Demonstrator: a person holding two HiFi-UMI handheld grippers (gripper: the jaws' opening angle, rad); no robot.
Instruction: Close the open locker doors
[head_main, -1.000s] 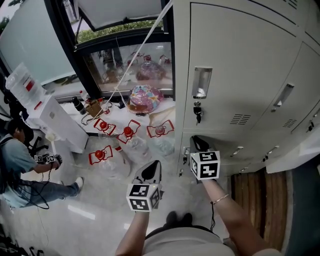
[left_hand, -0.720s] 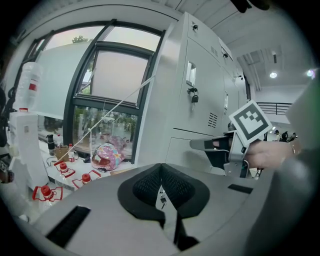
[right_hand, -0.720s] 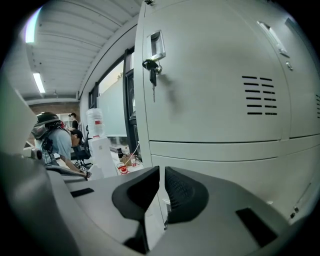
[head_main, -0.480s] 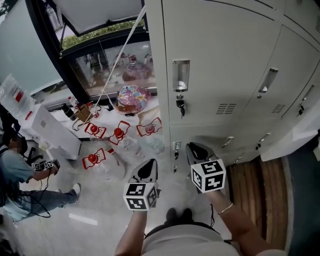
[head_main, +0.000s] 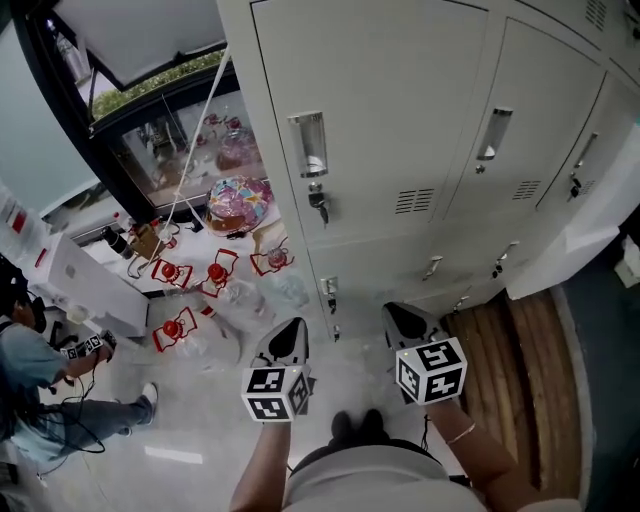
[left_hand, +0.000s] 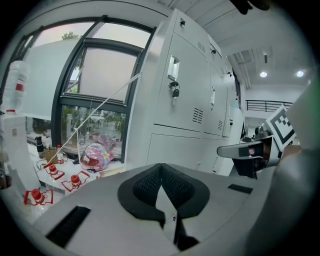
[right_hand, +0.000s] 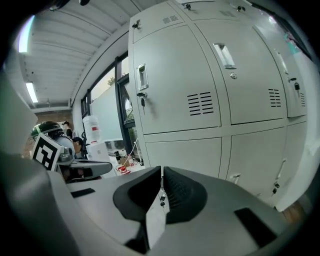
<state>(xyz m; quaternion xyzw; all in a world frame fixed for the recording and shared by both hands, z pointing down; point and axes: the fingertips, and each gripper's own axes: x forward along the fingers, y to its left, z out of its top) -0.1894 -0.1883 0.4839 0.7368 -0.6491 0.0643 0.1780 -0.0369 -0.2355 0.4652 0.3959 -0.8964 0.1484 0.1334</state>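
Observation:
A bank of pale grey lockers (head_main: 400, 120) fills the top of the head view. The left upper door (head_main: 370, 90) is closed, with a recessed handle (head_main: 308, 145) and a key (head_main: 318, 205) in its lock. At the right, one white door (head_main: 580, 230) stands swung out towards me. My left gripper (head_main: 292, 328) hangs over the floor in front of the lockers, jaws together and empty (left_hand: 161, 167). My right gripper (head_main: 400, 312) is level with the low doors and touches none; its jaws are closing, almost together, with nothing between them (right_hand: 162, 170).
Red-capped bottles (head_main: 170, 328) in red frames and a colourful helmet (head_main: 238, 200) lie on the floor by the window. A white dispenser (head_main: 70, 280) and a seated person (head_main: 40, 400) are at the left. Wooden planks (head_main: 500, 340) run below the lockers, near my feet (head_main: 355, 425).
The view has swung right, so the lockers slid left and the swung-out door shows more. Both grippers sit lower in the picture, and the right one has drawn back from the low doors.

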